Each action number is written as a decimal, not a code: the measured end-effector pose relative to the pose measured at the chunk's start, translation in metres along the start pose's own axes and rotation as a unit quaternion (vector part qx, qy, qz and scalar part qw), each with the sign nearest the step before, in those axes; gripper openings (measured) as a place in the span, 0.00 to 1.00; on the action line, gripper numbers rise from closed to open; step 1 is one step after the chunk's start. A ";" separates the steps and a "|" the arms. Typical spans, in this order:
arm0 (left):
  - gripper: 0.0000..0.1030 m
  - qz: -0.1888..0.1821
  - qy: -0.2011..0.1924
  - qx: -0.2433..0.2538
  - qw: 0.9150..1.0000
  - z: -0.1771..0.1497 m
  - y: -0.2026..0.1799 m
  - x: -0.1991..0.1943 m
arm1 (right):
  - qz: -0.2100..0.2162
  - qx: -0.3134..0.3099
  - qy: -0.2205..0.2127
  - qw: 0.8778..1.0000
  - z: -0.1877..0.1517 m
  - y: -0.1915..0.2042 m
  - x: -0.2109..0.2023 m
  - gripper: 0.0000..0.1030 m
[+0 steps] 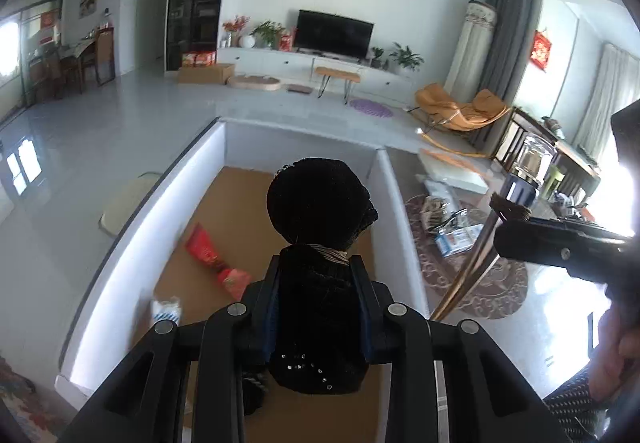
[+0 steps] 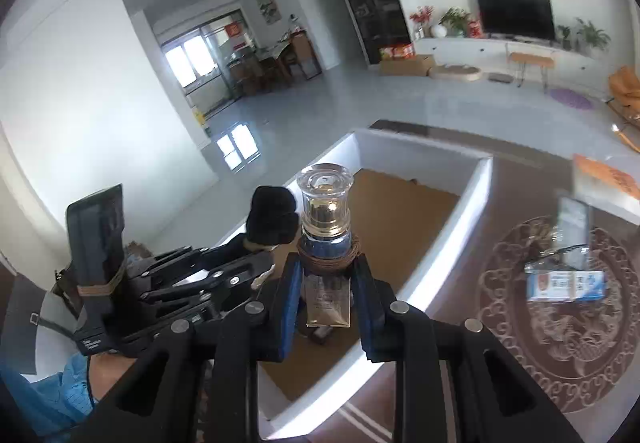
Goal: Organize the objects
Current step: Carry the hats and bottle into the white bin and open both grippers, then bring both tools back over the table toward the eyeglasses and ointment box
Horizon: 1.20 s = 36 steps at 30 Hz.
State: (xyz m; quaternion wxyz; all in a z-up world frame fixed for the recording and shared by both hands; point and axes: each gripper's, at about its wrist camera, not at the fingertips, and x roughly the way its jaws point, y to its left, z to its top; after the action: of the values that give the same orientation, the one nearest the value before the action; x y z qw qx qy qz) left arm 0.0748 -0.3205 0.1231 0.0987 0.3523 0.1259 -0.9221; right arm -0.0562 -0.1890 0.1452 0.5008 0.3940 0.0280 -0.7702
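My left gripper (image 1: 316,263) is shut on a black fabric pouch (image 1: 320,199) tied at the neck with twine, with small sequins low on its body. It hangs over a white-walled box (image 1: 132,243) with a brown floor. My right gripper (image 2: 327,261) is shut on a perfume bottle (image 2: 325,195) that has a clear round cap, a blue neck and twine wound around it. In the right wrist view the left gripper (image 2: 240,247) and the pouch (image 2: 272,215) sit just left of the bottle. In the left wrist view the right gripper (image 1: 514,209) and the bottle (image 1: 534,159) are at the right.
Red packets (image 1: 204,247) and a white and blue packet (image 1: 166,309) lie on the box floor. Right of the box, a blue and white carton (image 2: 564,285) and other small items lie over a round patterned rug (image 2: 560,343). A hand (image 1: 616,363) shows at the lower right.
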 end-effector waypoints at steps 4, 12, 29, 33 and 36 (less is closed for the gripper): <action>0.49 0.086 0.073 0.002 0.994 -0.010 0.036 0.034 | 0.026 -0.005 0.084 0.996 -0.008 0.022 0.076 0.26; 0.90 0.133 0.080 -0.031 0.987 -0.023 0.053 0.058 | -0.027 0.021 0.054 0.998 -0.018 0.008 0.082 0.75; 0.95 -0.119 0.014 0.121 0.985 -0.024 -0.198 0.035 | -0.367 0.253 -0.029 0.895 -0.186 -0.255 -0.075 0.92; 0.97 -0.171 0.068 0.149 0.972 -0.055 -0.253 0.061 | -0.390 0.270 -0.024 0.880 -0.208 -0.268 -0.092 0.92; 0.97 -0.179 0.112 0.158 0.965 -0.083 -0.276 0.089 | -0.402 0.268 -0.024 0.875 -0.219 -0.273 -0.095 0.92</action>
State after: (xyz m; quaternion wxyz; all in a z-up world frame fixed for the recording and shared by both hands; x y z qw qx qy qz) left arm -0.0137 -0.0418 0.0480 -0.1392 0.4361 0.0497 -0.8877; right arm -0.1280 0.1138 -0.0408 0.0238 0.4494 -0.0354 -0.8923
